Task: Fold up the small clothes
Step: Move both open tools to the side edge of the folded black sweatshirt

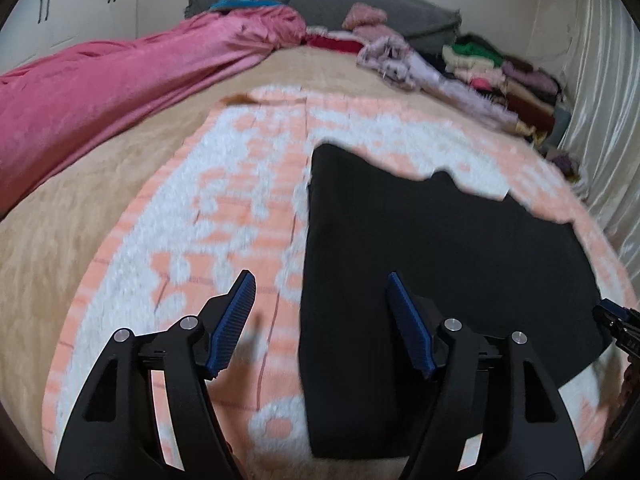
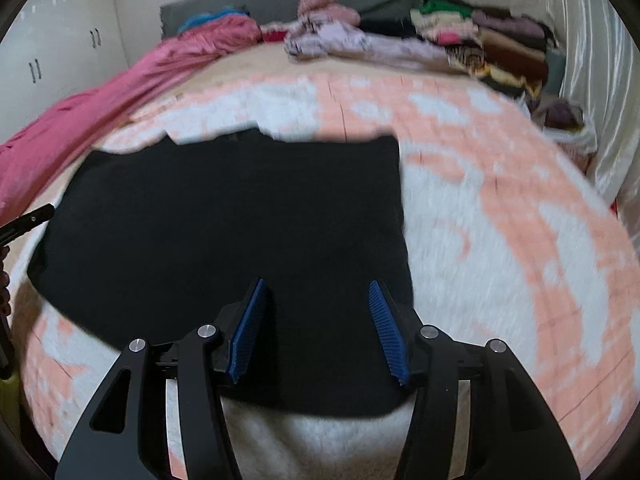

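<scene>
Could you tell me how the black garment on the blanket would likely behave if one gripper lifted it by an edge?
The black garment lies flat and follows the blanket under it, so it is probably floppy and would drape from the pinch. It looks thin, so likely light. Pushed across the fuzzy blanket, it would probably bunch rather than slide.

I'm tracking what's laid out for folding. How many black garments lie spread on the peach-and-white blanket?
1. The black garment lies flat on the near part of the blanket, in front of both grippers. The clothes pile at the bed's far end may hide others.
</scene>
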The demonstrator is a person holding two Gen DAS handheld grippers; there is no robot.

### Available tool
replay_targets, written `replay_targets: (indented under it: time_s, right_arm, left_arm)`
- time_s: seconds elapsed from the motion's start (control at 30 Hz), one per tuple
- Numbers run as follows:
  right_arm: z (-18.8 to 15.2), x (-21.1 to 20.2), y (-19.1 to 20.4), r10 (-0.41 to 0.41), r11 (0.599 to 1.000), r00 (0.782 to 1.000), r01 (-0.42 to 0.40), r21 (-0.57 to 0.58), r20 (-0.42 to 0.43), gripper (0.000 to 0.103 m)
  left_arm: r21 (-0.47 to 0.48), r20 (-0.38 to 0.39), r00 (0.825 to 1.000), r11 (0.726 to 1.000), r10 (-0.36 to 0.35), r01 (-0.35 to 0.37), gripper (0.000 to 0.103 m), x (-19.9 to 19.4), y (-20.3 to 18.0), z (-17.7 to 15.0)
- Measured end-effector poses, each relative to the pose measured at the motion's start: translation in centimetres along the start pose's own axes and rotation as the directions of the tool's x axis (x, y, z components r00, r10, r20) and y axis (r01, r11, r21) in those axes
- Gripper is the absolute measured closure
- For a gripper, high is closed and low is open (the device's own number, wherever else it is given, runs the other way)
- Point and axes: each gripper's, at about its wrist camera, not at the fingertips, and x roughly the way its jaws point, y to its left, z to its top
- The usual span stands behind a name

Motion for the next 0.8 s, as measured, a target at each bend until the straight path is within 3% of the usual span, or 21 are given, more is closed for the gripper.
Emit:
replay_targets:
  time_s: [0.23, 0.33, 0.4, 0.6, 0.8]
  right_arm:
    - [0.1, -0.7, 0.6, 0.007, 1.000, 1.000, -0.008, 0.023, 0.014, 0.050]
    - [-0.1, -2.2, 1.6, 0.043, 0.999, 0.998, -0.043, -0.002, 0.049, 0.049]
    - [-0.3, -3.3, 3.0, 0.066, 0.997, 0.995, -0.064, -0.035, 0.073, 0.034]
    - [-0.8, -4.5, 9.3, 0.166, 0.971, 0.982, -0.148, -0.189, 0.088, 0.032]
    - [-1.3, -4.1, 17.1, 0.246, 0.900, 0.967, -0.200, -0.388, 0.070, 0.027]
  left_arm:
    - [-0.036, -0.030, 0.999, 0.999, -0.025, 0.023, 0.040, 0.7, 0.9, -0.7]
    - [-0.047, -0.013, 0.999, 0.998, -0.031, 0.031, 0.032, 0.0, 1.4, -0.6]
    - [-0.070, 0.003, 0.999, 0.997, -0.035, 0.036, 0.030, -0.4, 2.2, -0.3]
    - [-0.152, 0.024, 0.999, 0.987, -0.048, 0.051, 0.029, -1.1, 4.6, 0.6]
    - [-0.180, 0.040, 0.999, 0.983, -0.038, 0.044, 0.027, -1.5, 6.3, 1.8]
